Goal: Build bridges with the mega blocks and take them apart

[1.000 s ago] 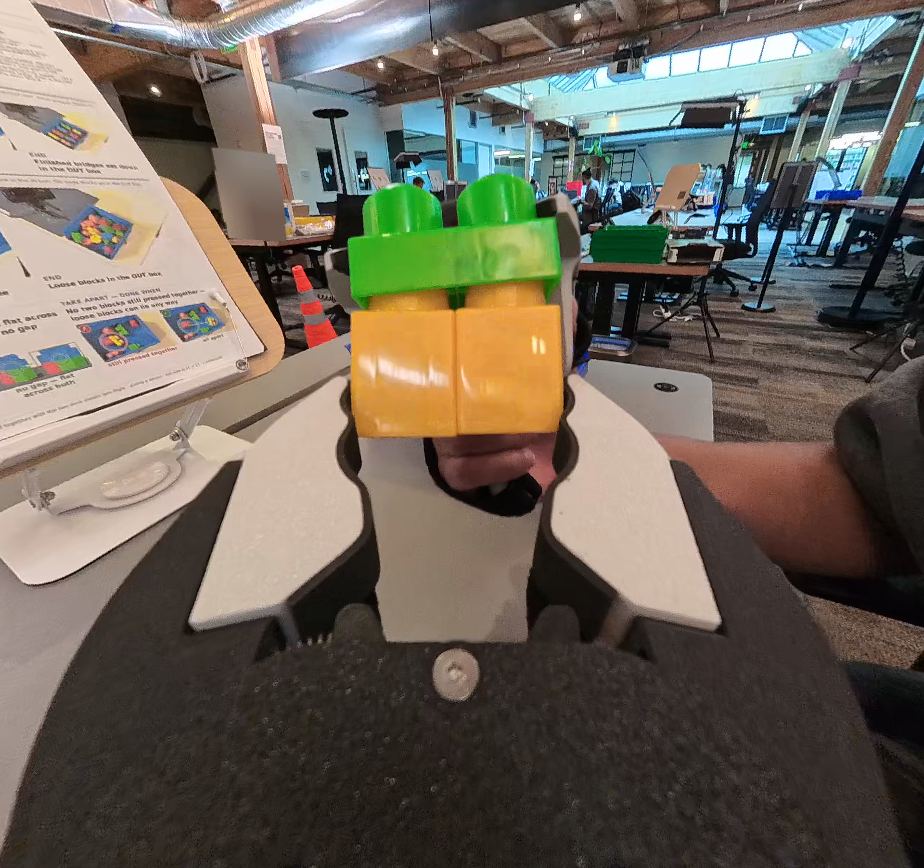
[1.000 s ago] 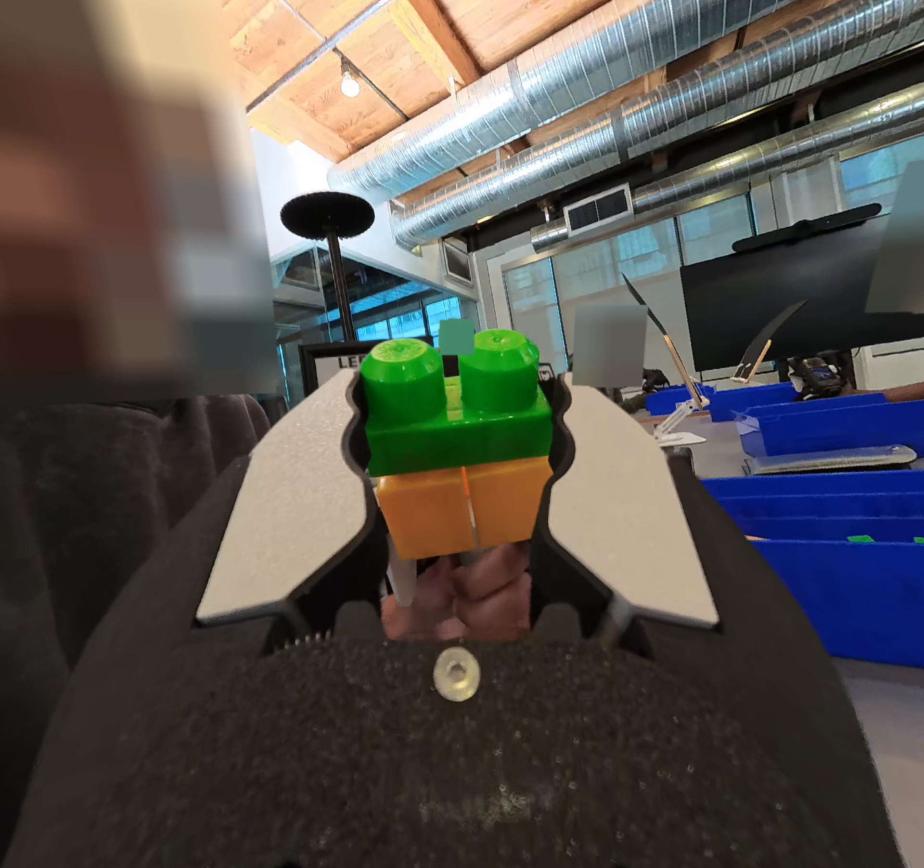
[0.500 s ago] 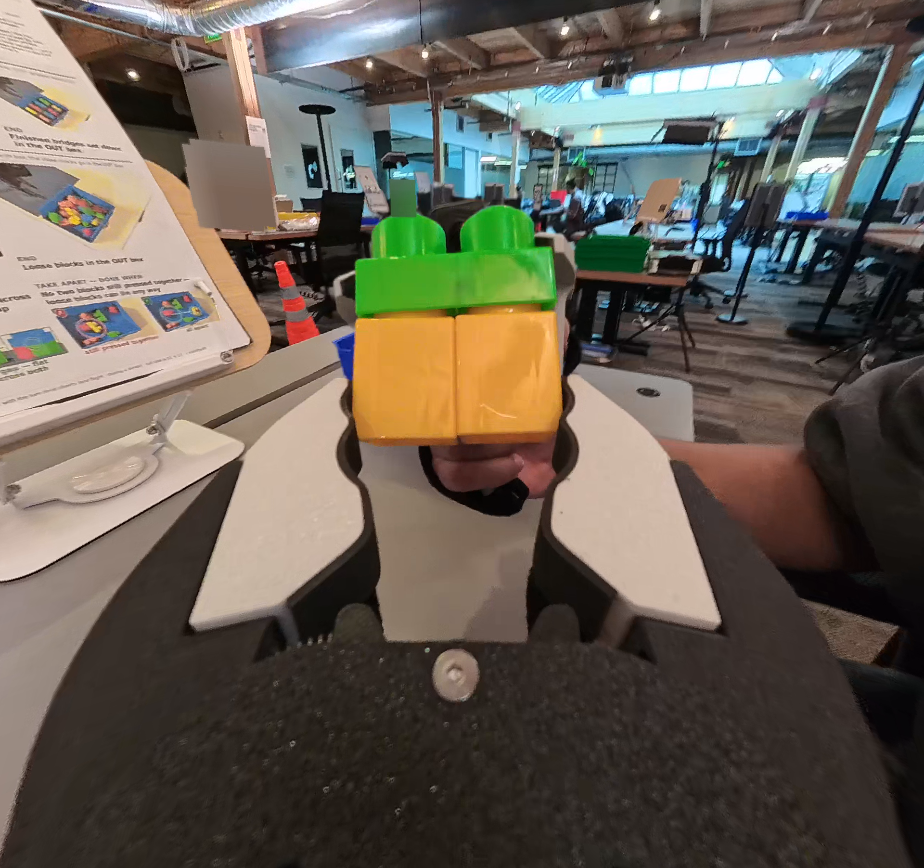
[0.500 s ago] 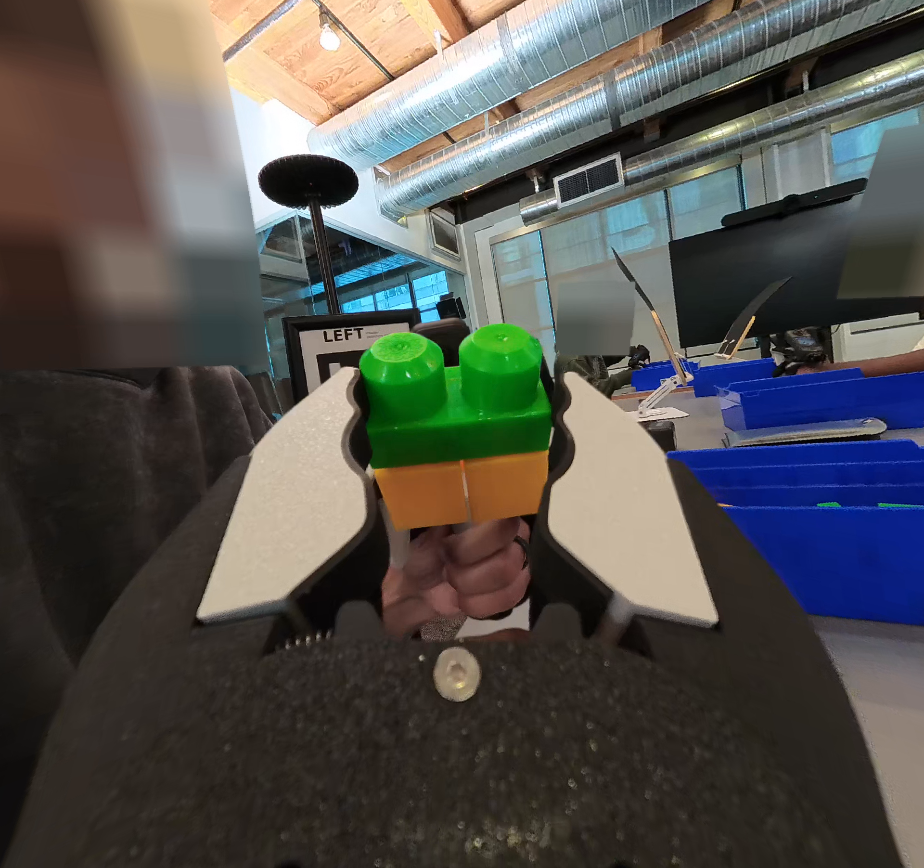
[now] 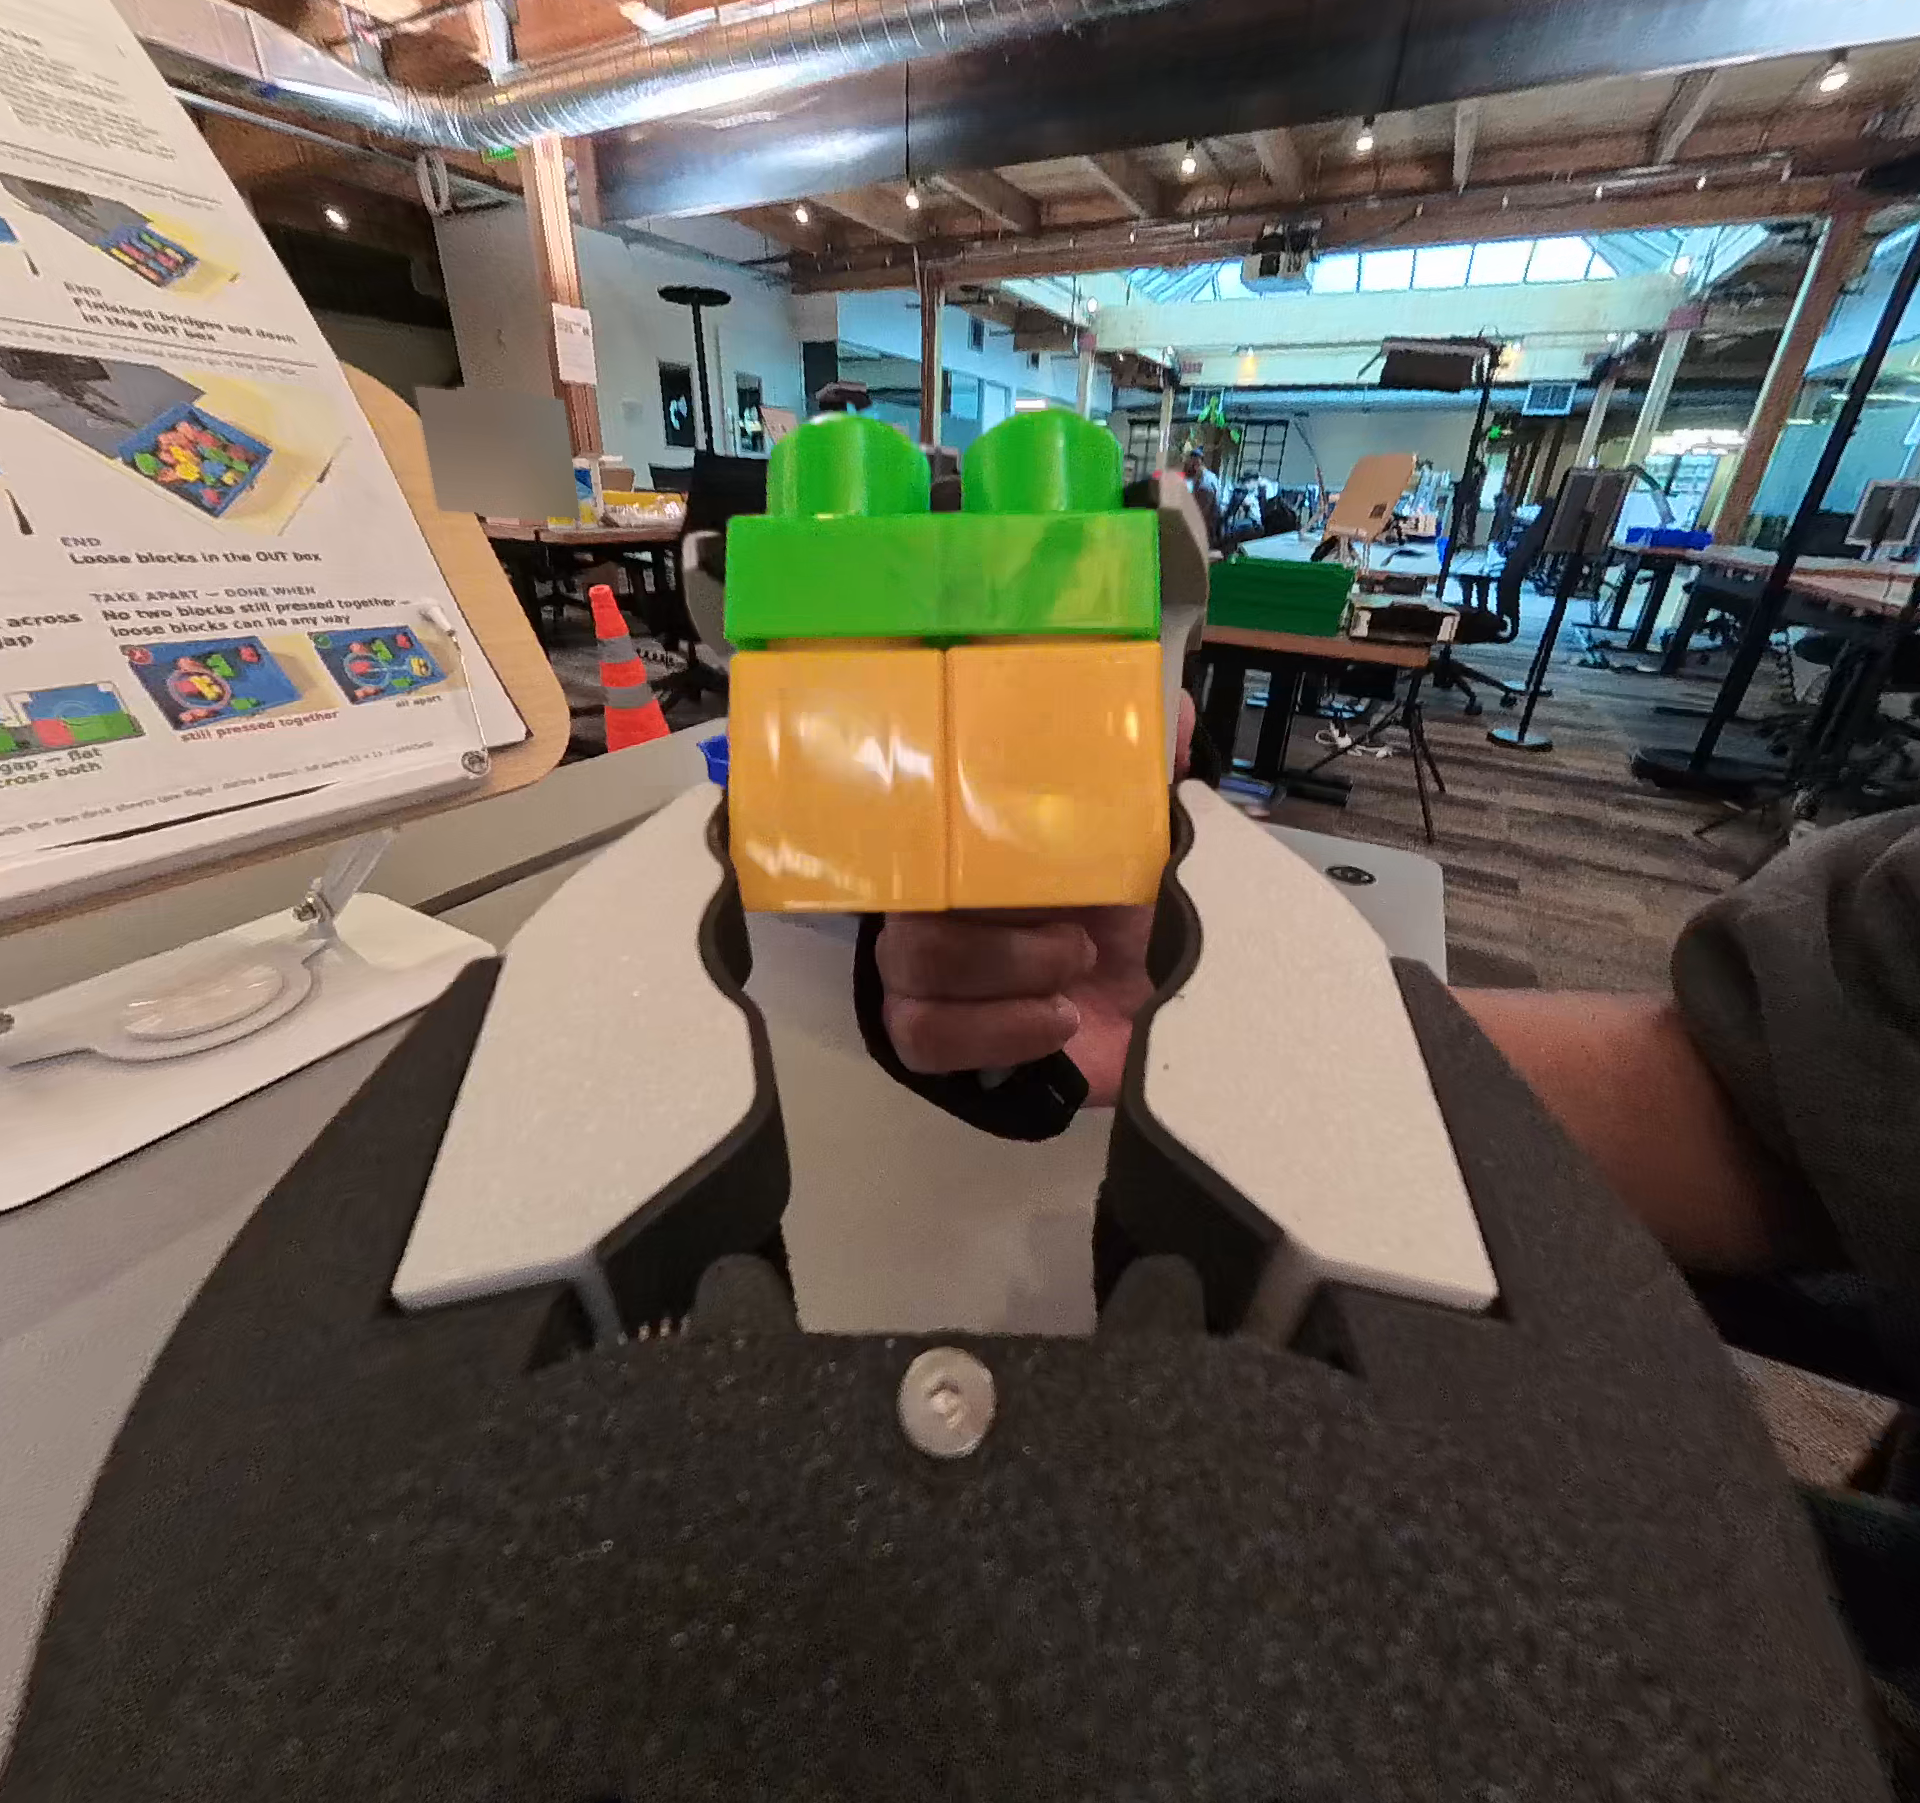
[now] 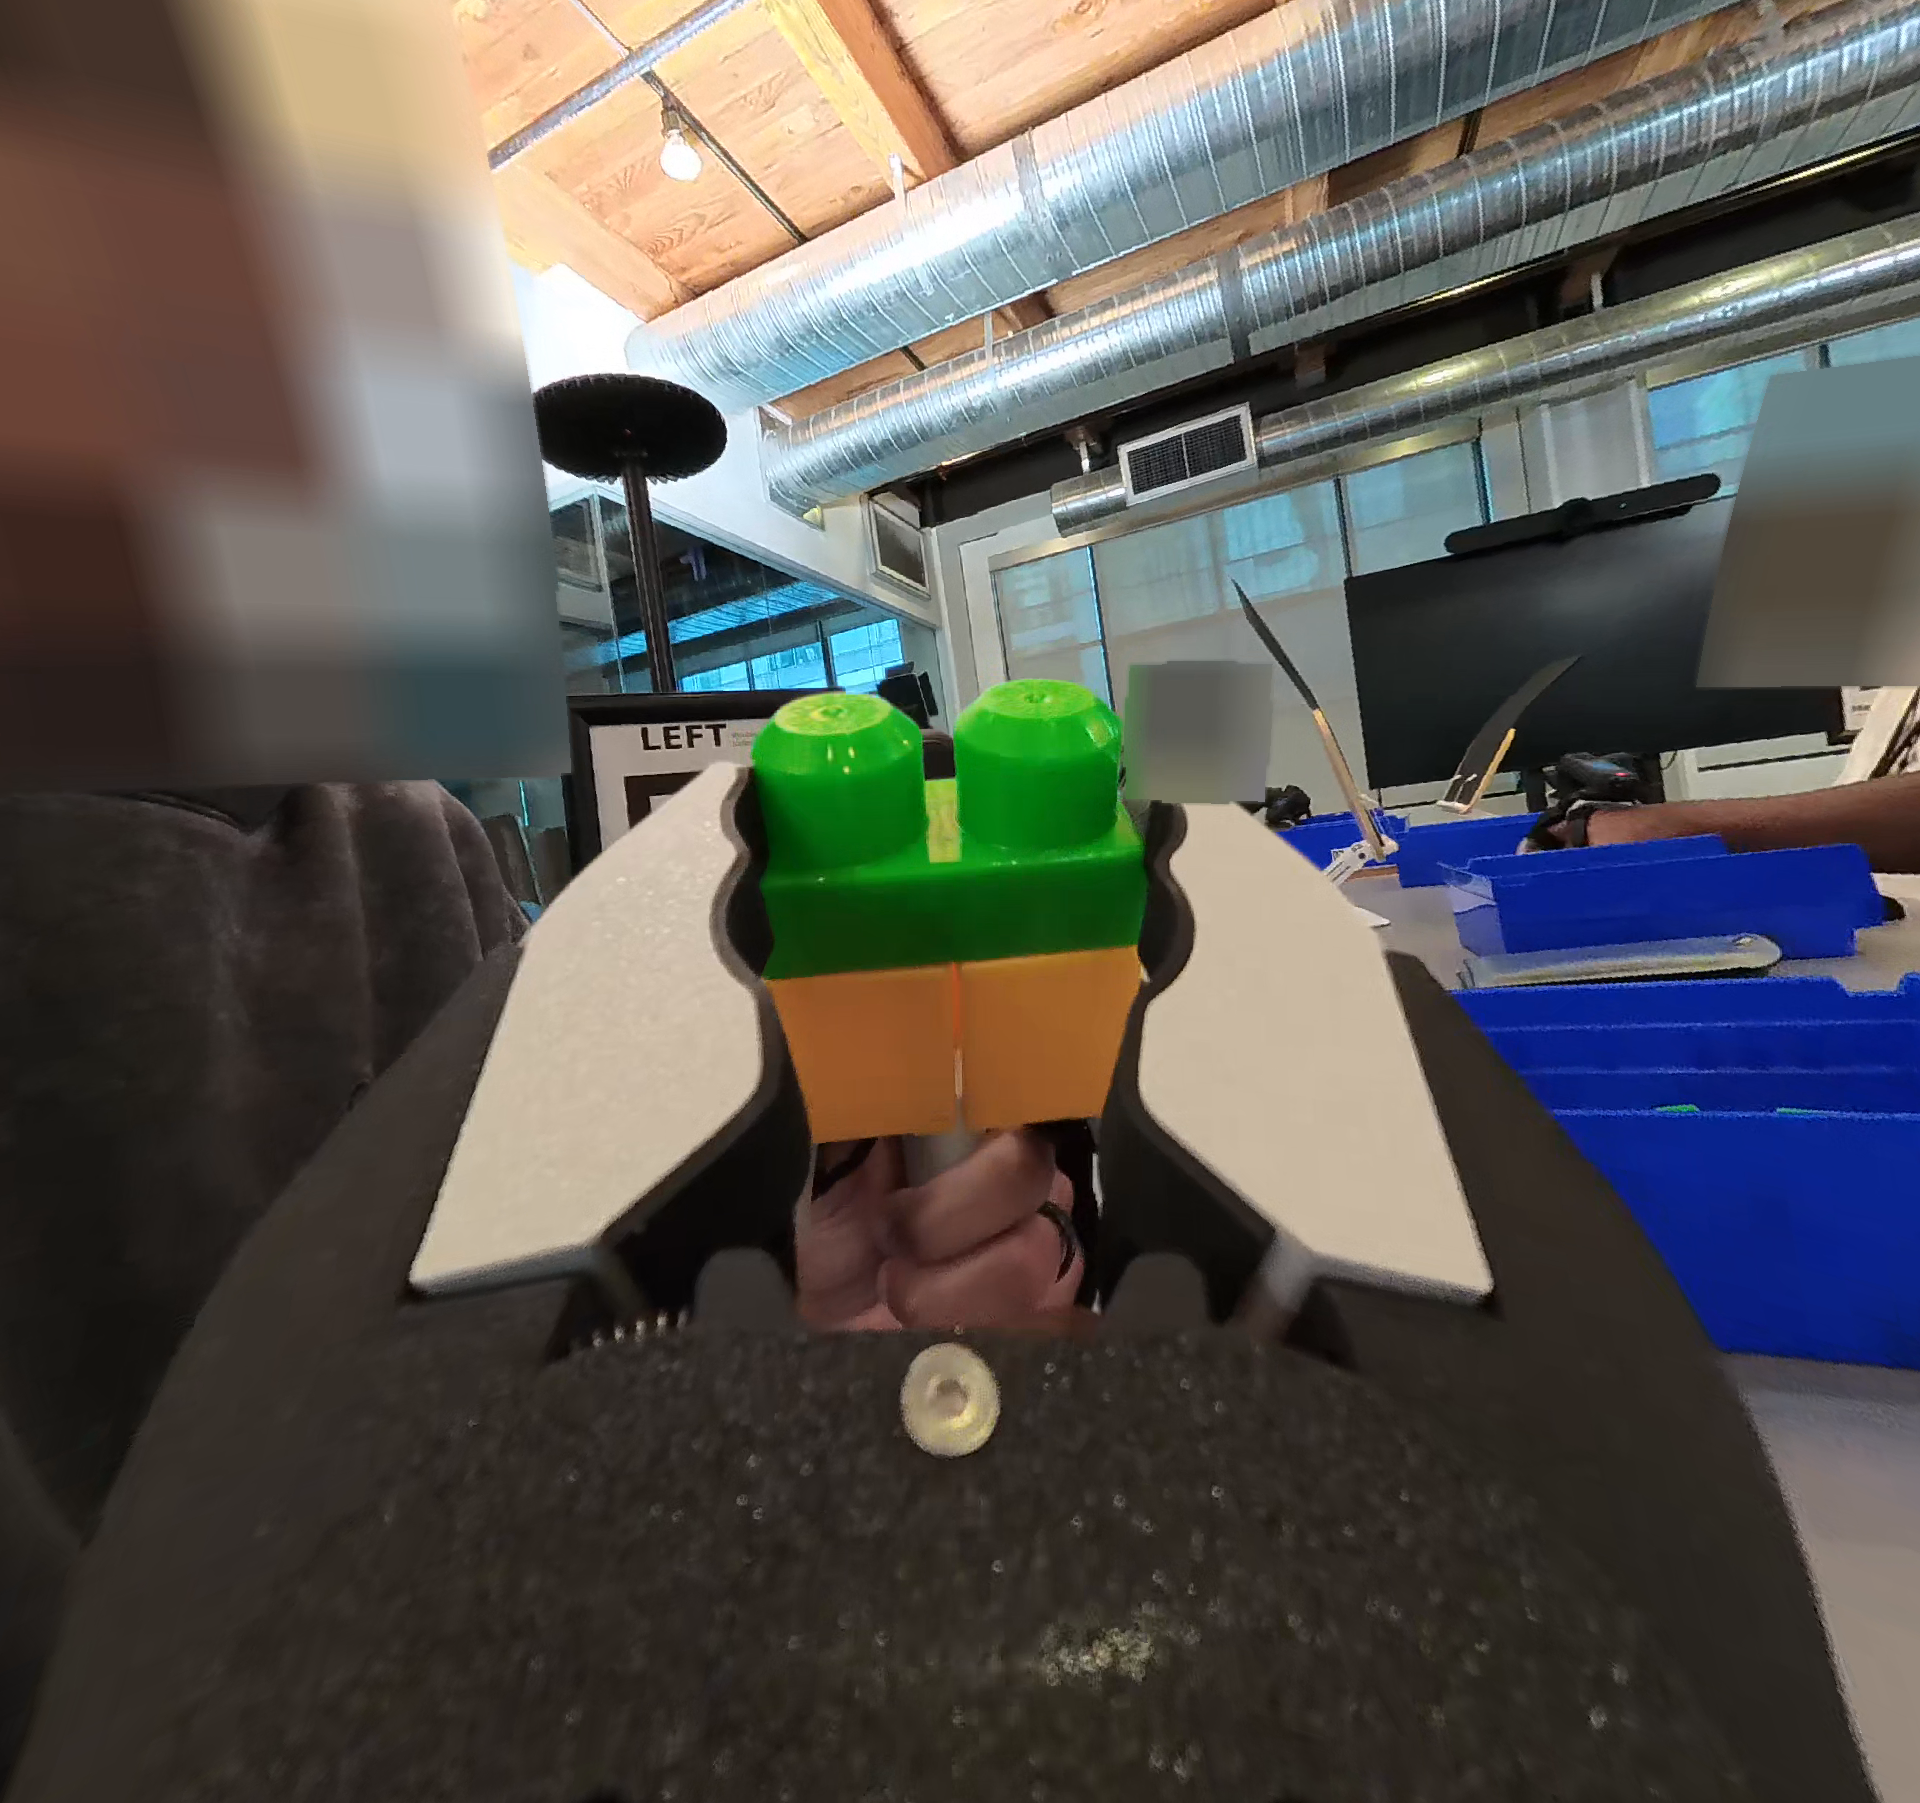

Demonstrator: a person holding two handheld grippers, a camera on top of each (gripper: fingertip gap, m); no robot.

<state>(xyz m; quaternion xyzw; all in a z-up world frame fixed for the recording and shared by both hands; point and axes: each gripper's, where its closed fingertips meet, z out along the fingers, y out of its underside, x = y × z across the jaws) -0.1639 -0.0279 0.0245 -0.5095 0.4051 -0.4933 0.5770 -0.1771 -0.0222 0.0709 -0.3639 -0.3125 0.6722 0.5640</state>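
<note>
Printed matter logged: a laminated white instruction sheet (image 5: 208,506) stood tilted on a wooden board stand at the left of the left wrist view, carrying bold black headings and smaller caption lines beside and under small colour photos; only part of it was sharp enough to read. A small white paper notice (image 5: 574,340) hung on a wooden post behind it, its print too small to read. In the right wrist view a black-framed white sign (image 6: 675,766) bore one bold black word along its top edge, its lower part hidden; it stood behind and left of the green block (image 6: 951,891).

Both wrist cameras face each other, sharing the block stack (image 5: 943,714) close up
</note>
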